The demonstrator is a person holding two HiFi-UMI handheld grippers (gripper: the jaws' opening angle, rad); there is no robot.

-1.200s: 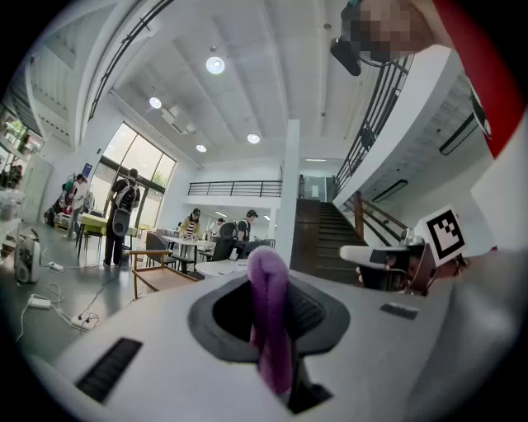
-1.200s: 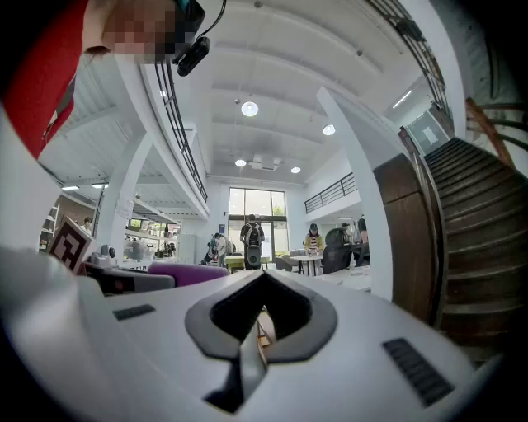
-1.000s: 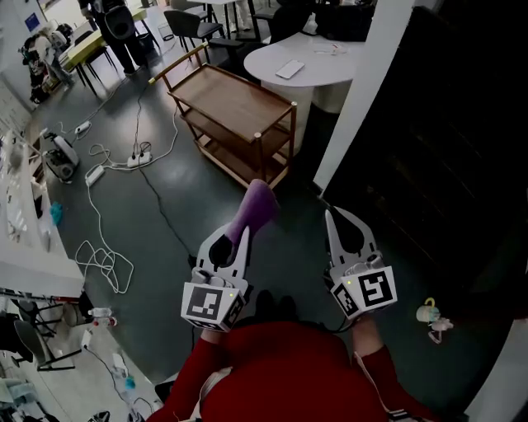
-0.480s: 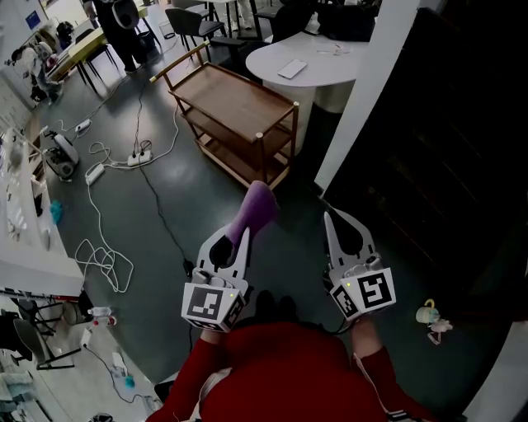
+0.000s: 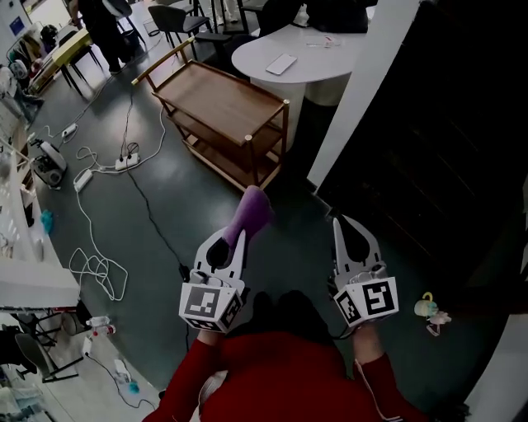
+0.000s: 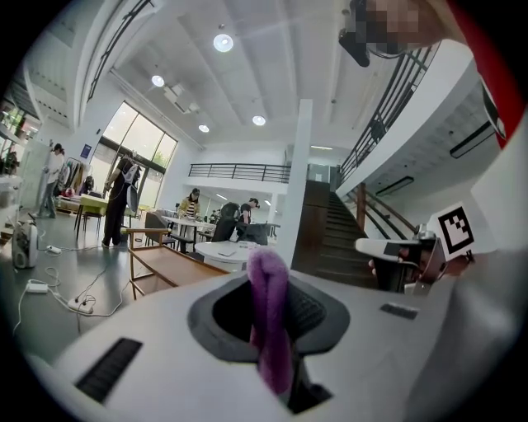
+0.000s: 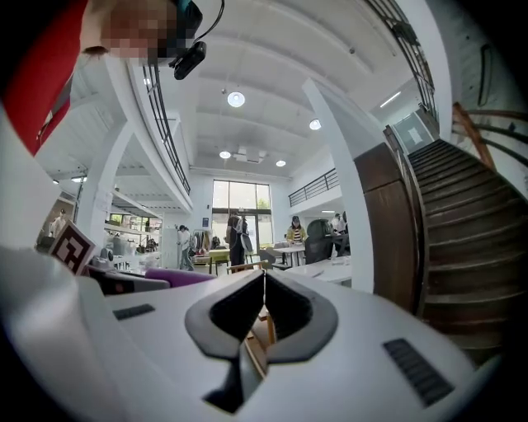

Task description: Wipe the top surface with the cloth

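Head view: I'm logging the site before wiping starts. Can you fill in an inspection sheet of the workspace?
Surface: wooden cart top, bare, ahead of both grippers, not yet reached.
Job's things: purple cloth, clamped in the left hand-held gripper.
Clutter: small mug-like thing on the floor at right; flat phone-like thing on the round white table.
Grippers: left shut on the cloth; right hand-held gripper shut, empty.
Cables: white cable and power strip on the floor at left.
Surroundings: person by far tables; dark stairs at right.
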